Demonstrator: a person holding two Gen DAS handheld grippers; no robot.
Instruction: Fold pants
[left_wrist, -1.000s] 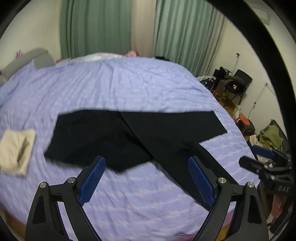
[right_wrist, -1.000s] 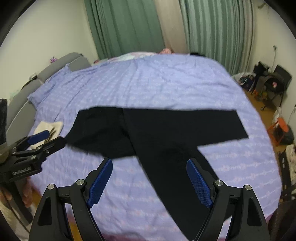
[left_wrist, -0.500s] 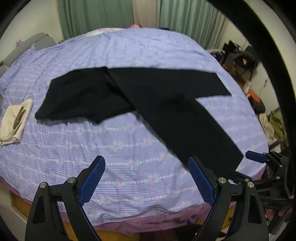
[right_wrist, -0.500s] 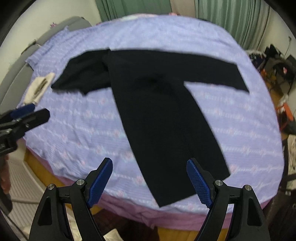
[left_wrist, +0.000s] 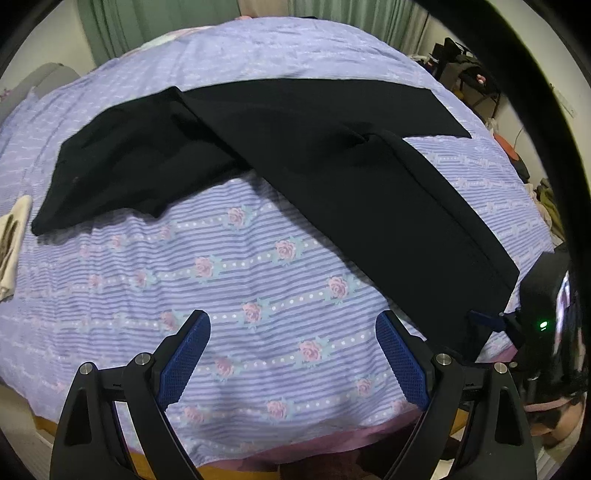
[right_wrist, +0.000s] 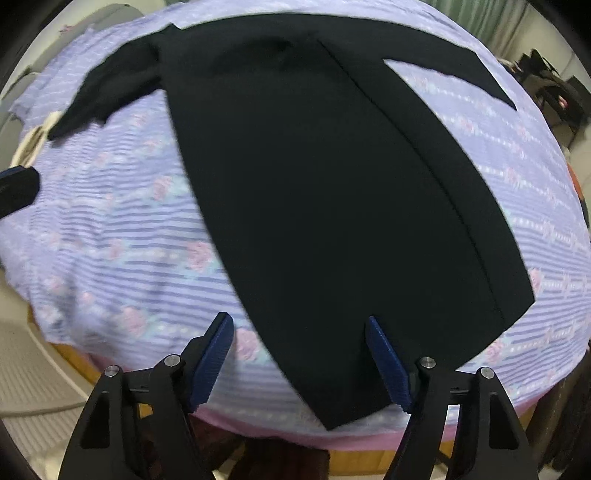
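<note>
We see a pair of black fabric pants (right_wrist: 332, 177) spread flat on a bed covered by a lavender striped bedspread with pink roses (left_wrist: 236, 295). One leg runs toward the near edge of the bed, and its hem lies just short of the mattress edge, almost under our right hand-held gripper (right_wrist: 299, 354). The other leg stretches off to the right, and the waist end lies bunched at the far left. We judge the legs were laid splayed so that each hem can be reached separately.

The right hand-held gripper hangs with its blue ribbed pads (right_wrist: 386, 363) wide apart and nothing between them, lined up on the near hem. We judge this placement is meant for pinching that hem corner. Whether the pads touch the cloth, we cannot tell.

Our left hand-held gripper (left_wrist: 291, 354) is likewise spread wide and empty, poised over bare bedspread to the left of the same leg, well apart from the cloth. From there it could take the other hem corner, so the leg would lift evenly.

A folded cream cloth (left_wrist: 13, 243) lies at the left edge of the bed, clear of the pants. We judge that no fold is made yet.
</note>
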